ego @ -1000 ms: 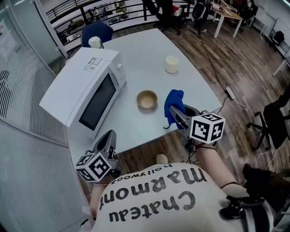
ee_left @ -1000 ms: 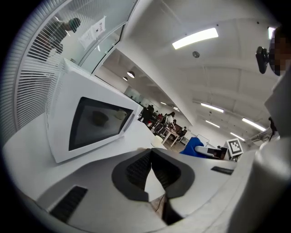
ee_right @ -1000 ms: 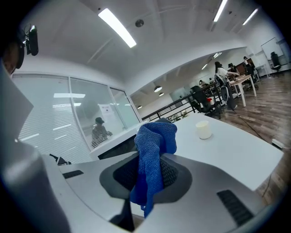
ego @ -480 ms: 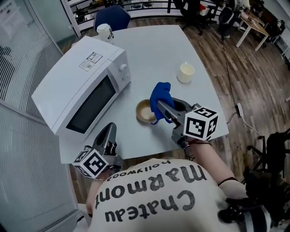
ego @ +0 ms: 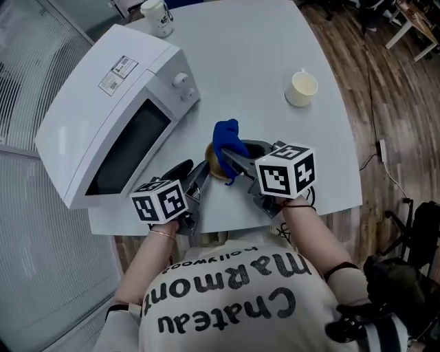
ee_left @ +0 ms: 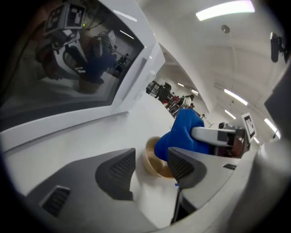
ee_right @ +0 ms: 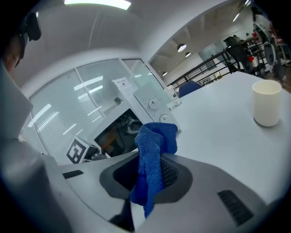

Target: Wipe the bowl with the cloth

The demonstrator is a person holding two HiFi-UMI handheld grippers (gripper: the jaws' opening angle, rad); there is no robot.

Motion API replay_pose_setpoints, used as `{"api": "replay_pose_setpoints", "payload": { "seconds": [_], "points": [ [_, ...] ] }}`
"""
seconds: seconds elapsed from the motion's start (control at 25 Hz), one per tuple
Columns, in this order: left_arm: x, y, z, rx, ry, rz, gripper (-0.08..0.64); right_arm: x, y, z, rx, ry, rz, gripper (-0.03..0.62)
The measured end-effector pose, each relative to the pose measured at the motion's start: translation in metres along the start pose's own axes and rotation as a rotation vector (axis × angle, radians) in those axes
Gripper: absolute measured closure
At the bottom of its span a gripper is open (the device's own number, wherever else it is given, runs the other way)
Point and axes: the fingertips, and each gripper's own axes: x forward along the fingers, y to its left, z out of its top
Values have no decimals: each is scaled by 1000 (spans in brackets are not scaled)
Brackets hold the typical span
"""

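A small tan bowl (ego: 212, 163) (ee_left: 152, 164) stands on the white table (ego: 247, 55) near its front edge. My right gripper (ego: 231, 157) (ee_right: 148, 172) is shut on a blue cloth (ego: 227, 139) (ee_right: 153, 154). The cloth (ee_left: 182, 134) hangs over the bowl's right side and hides most of it in the head view. Just left of the bowl is my left gripper (ego: 192, 174) (ee_left: 152, 159). Its jaws have just been opening and stand wide apart. Nothing is gripped between them, and the bowl sits just beyond their tips.
A white microwave (ego: 117, 103) fills the table's left side, close to my left gripper. A cream cup (ego: 301, 88) stands at the right, and a white mug (ego: 157, 15) at the far edge. The table's front edge runs just under both grippers.
Both grippers moved forward to the bowl. The left one came up from below the table edge and opened. The cloth went from the bowl's right to over it.
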Motion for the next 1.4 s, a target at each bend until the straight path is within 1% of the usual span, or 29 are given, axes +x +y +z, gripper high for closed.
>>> {"api": "replay_pose_setpoints", "payload": {
  "seconds": [0.08, 0.16, 0.24, 0.36, 0.4, 0.44, 0.52, 0.64, 0.72, 0.84, 0.92, 1.04, 1.16, 1.2, 1.24, 1.28, 1.36, 1.4],
  "points": [
    [18, 8, -8, -1, 50, 44, 339, 10, -4, -6, -1, 22, -3, 535],
    [32, 14, -13, -1, 89, 65, 339, 19, -11, -9, -18, 34, -29, 535],
    [44, 18, -17, 29, 130, 82, 339, 24, -19, -12, -31, 36, -67, 535],
    [59, 19, -24, 82, 203, 75, 337, 33, -28, -23, -14, 63, -92, 535],
    [63, 18, -27, 97, 228, 69, 356, 35, -30, -26, -8, 75, -96, 535],
    [66, 17, -28, 109, 245, 64, 354, 36, -31, -28, -7, 83, -100, 535],
    [71, 16, -27, 131, 259, 59, 362, 37, -31, -29, -16, 90, -103, 535],
    [74, 12, -29, 158, 275, 45, 396, 37, -29, -31, -12, 96, -100, 535],
    [74, 7, -30, 170, 273, 25, 467, 36, -29, -33, -5, 100, -101, 535],
    [76, 3, -28, 203, 257, 3, 482, 34, -29, -36, -14, 97, -114, 535],
    [77, 3, -26, 242, 245, -9, 486, 34, -27, -37, -37, 87, -135, 535],
    [78, 1, -27, 347, 234, -3, 486, 35, -24, -42, -110, 99, -178, 535],
    [78, 0, -27, 414, 240, -16, 479, 36, -22, -45, -155, 113, -203, 535],
    [77, -1, -24, 437, 236, -18, 482, 36, -22, -46, -157, 124, -201, 535],
    [74, -2, -20, 469, 226, -15, 524, 35, -21, -48, -158, 139, -191, 535],
    [70, -5, -15, 511, 212, -10, 549, 34, -19, -49, -155, 149, -174, 535],
    [63, -10, -5, 596, 179, 8, 549, 30, -12, -47, -127, 134, -131, 535],
    [59, -12, 1, 625, 158, 24, 549, 28, -10, -45, -113, 118, -118, 535]
  ]
}}
